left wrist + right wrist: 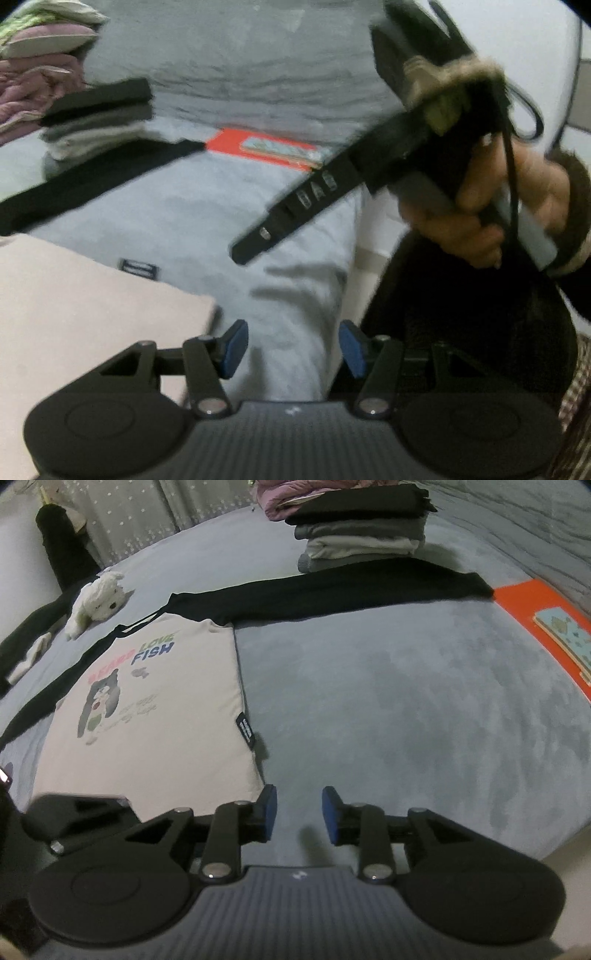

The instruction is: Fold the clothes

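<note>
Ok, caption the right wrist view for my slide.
Open right hand-held gripper hovers by the hem of a flat raglan shirt on the bed.

left gripper (293,349): jaws apart, blue pads (233,349) facing, nothing between them.
right gripper (299,814): jaws apart, empty, held low.
right hand (513,210): wrapped round the right gripper's handle, dark sleeve (578,236) at the wrist.

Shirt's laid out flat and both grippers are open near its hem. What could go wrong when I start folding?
The long black sleeve stretches toward the folded stack and the orange book; swinging it in could drag or topple them. The plush toy sits by the collar and might get caught. The right gripper and left gripper work close together, so they could collide.
</note>
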A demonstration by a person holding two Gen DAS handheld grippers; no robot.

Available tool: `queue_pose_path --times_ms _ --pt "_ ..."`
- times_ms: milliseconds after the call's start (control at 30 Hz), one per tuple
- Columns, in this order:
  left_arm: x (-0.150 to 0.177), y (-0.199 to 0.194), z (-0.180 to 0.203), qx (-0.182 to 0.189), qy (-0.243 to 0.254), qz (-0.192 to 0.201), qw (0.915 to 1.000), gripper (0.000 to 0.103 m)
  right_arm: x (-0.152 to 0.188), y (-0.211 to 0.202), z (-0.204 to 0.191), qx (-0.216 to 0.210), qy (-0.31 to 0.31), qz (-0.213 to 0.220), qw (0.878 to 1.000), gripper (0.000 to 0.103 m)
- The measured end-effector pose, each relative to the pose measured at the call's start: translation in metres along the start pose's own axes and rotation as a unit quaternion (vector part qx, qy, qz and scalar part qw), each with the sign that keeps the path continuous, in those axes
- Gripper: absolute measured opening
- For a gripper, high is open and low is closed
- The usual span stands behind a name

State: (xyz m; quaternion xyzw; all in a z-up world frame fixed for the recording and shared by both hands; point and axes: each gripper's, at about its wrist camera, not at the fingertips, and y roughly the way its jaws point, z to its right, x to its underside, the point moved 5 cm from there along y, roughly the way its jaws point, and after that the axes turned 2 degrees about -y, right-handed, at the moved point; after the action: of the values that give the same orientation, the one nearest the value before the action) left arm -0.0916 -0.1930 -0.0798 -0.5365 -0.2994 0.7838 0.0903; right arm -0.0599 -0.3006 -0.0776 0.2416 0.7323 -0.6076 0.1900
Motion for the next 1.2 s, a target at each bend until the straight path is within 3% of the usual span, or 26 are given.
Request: queue_pose_path --times_ms 167,367,500,700,967,1200 --pt "-0.006 -0.018 -0.032 -0.050 -0.044 0.018 0.9976 0.065 -0.015 0.008 0.001 -0.005 -0.003 0.004 1.000 0.038" --pt "-0.003 -0.032 -0.075 -0.140 -0.090 0.010 0.9860 0.080 -0.045 0.027 0.004 -0.007 0.003 0.009 1.000 0.049" --pt "0.000 -0.034 -0.106 -0.205 -0.120 -0.021 0.9712 0.081 -0.064 0.044 0.007 -0.004 0.019 0.008 1.000 0.052" --pt "0.011 -0.046 -0.145 -0.290 -0.162 -0.053 0.9417 0.083 -0.089 0.078 0.017 0.004 0.065 0.004 0.998 0.053" --pt "0.018 -0.070 -0.184 -0.333 -0.240 -0.042 0.9108 0.084 -0.114 0.113 0.037 0.022 0.110 0.004 0.994 0.053" --pt "0.023 -0.084 -0.204 -0.370 -0.268 -0.041 0.8888 0.085 -0.136 0.127 0.050 0.027 0.140 0.027 0.989 0.053"
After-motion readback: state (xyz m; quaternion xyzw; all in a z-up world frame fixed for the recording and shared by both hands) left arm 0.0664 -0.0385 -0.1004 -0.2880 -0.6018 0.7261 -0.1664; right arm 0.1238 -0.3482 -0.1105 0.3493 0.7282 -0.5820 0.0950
